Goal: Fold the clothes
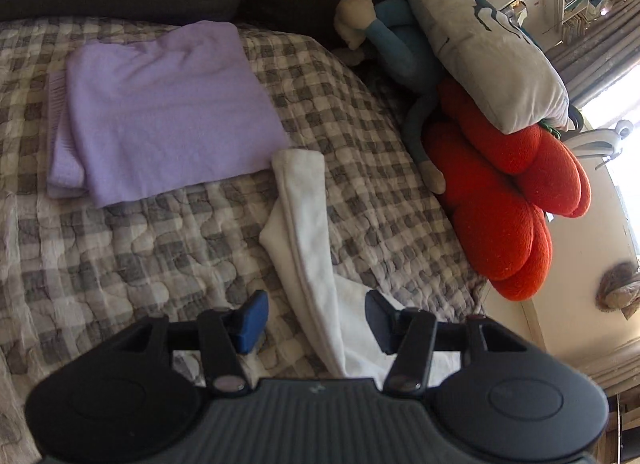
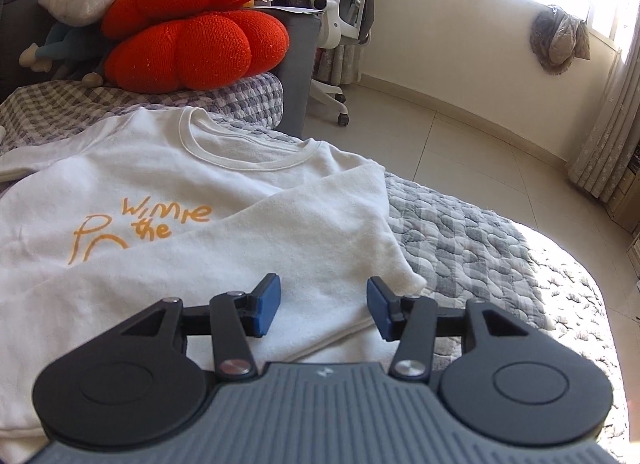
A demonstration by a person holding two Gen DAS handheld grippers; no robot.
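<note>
Sleeve-folding step on white sweatshirt (image 2: pixel 200 199): right sleeve (image 2: pixel 304 223) laid across; both tongs, left gripper (image 1: pixel 316 318) and right gripper (image 2: pixel 324 306), agape, empty. Next: grasp left sleeve (image 1: pixel 304 215), fold inward.

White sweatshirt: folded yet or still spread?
Partly folded: white sweatshirt lies chest-up, one sleeve folded across the front; the other sleeve still stretches out.
</note>
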